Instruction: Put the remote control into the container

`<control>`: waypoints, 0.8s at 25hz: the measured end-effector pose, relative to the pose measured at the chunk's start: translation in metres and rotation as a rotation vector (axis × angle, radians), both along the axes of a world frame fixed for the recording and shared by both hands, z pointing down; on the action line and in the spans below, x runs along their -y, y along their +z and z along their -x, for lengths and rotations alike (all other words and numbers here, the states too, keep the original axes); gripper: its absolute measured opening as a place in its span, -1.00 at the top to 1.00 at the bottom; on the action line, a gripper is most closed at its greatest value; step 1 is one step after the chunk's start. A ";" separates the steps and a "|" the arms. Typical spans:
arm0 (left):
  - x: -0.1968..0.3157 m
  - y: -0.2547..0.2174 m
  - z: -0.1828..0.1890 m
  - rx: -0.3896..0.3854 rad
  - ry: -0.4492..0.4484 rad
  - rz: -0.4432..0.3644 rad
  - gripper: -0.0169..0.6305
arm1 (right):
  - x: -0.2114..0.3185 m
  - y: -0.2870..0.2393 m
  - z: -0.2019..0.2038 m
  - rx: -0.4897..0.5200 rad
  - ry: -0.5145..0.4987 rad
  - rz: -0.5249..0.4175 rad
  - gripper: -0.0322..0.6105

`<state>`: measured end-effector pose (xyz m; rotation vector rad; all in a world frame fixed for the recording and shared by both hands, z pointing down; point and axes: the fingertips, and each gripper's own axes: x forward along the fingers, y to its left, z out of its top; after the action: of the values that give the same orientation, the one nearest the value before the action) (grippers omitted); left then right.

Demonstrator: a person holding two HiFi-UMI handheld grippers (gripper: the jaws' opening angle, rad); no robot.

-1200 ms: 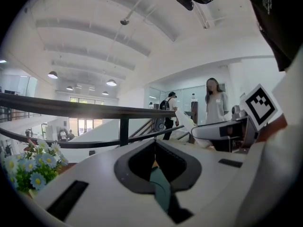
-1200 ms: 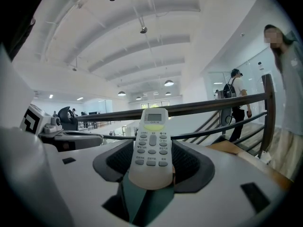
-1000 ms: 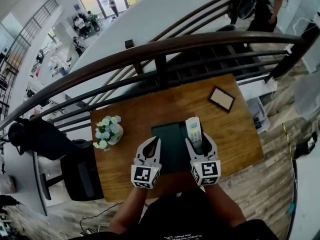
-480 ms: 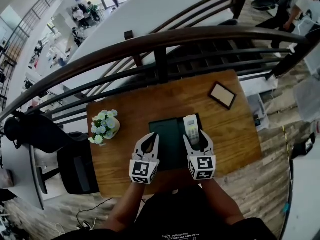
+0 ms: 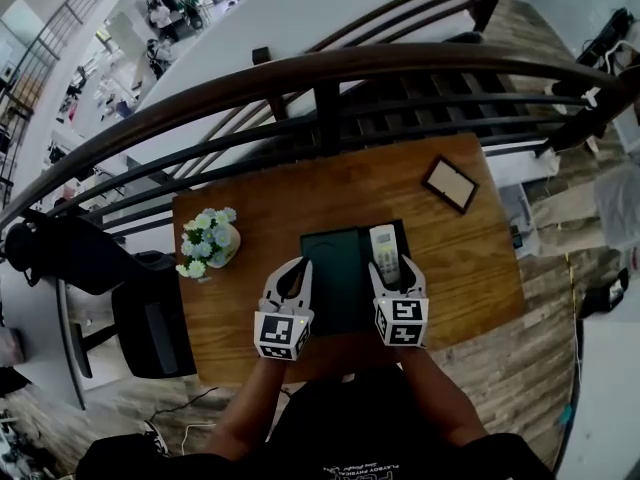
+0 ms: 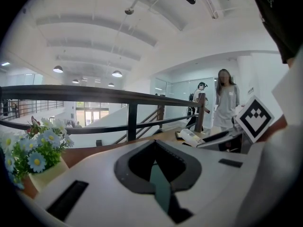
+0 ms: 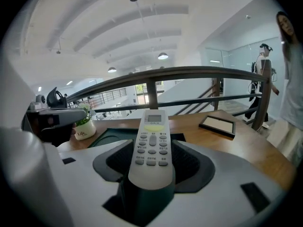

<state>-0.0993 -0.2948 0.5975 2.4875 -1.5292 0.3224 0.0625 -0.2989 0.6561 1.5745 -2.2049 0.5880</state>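
The remote control (image 7: 151, 150) sits button side up between the jaws of the right gripper (image 5: 393, 271), which pinch its lower half by the sides while its display end pokes out ahead. From the head view it lies over the right-hand part of the dark green container (image 5: 335, 278); whether it touches the bottom cannot be told. The left gripper (image 5: 297, 268) lies along the container's left wall, its jaws drawn nearly together on a thin green strip that looks to be that wall. The container rests near the front middle of a wooden table (image 5: 260, 218), with a flower pot (image 5: 208, 243) to its left, a picture frame (image 5: 449, 184) at the far right, and a dark railing (image 5: 320, 68) beyond.
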 end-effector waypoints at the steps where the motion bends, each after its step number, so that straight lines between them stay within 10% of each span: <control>1: -0.002 0.002 0.002 0.002 -0.001 0.006 0.92 | -0.001 0.004 0.000 -0.007 0.003 0.017 0.13; 20: -0.012 0.019 -0.002 -0.014 0.010 0.067 0.92 | 0.002 0.044 -0.002 -0.056 0.009 0.196 0.13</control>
<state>-0.0977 -0.2827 0.6166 2.4413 -1.4766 0.3516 0.0647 -0.3010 0.6998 1.4822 -2.0328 0.7291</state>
